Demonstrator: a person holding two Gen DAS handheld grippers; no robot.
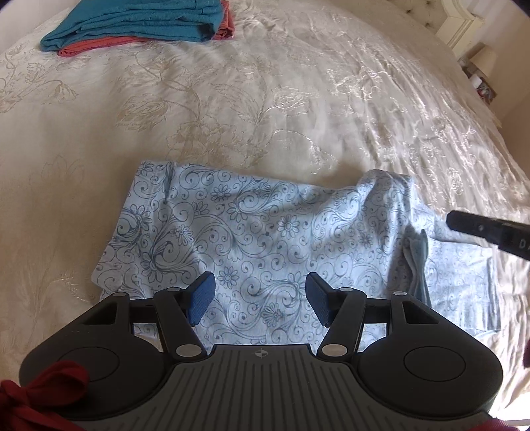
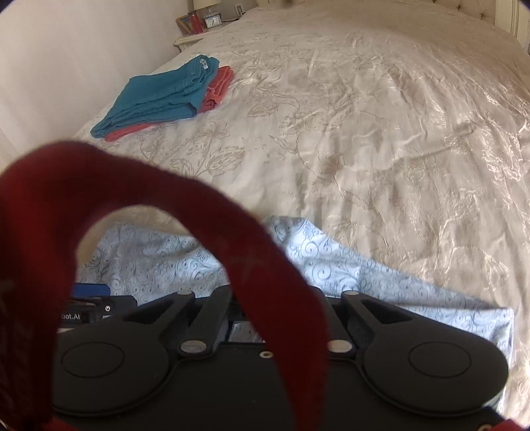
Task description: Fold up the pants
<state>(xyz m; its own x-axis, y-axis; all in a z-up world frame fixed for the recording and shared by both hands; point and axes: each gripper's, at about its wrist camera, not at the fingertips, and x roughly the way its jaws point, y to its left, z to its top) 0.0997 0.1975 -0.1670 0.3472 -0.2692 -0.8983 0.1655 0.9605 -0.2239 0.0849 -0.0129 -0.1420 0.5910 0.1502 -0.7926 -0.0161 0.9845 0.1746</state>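
Observation:
Light blue pants (image 1: 265, 232) with a dark swirl print lie partly folded on the cream bedspread (image 1: 232, 116). My left gripper (image 1: 260, 298) is open and empty, its blue pads just above the near edge of the pants. The right gripper's black body (image 1: 490, 232) reaches in from the right over the pants' right part. In the right wrist view the pants (image 2: 364, 275) lie just ahead. A dark red strap (image 2: 232, 238) close to the lens hides the right gripper's fingertips.
Folded teal pants (image 1: 139, 23) lie on a folded coral garment (image 1: 99, 46) at the far left of the bed; they also show in the right wrist view (image 2: 162, 96). A nightstand (image 2: 198, 30) with a lamp and clock stands beyond the bed.

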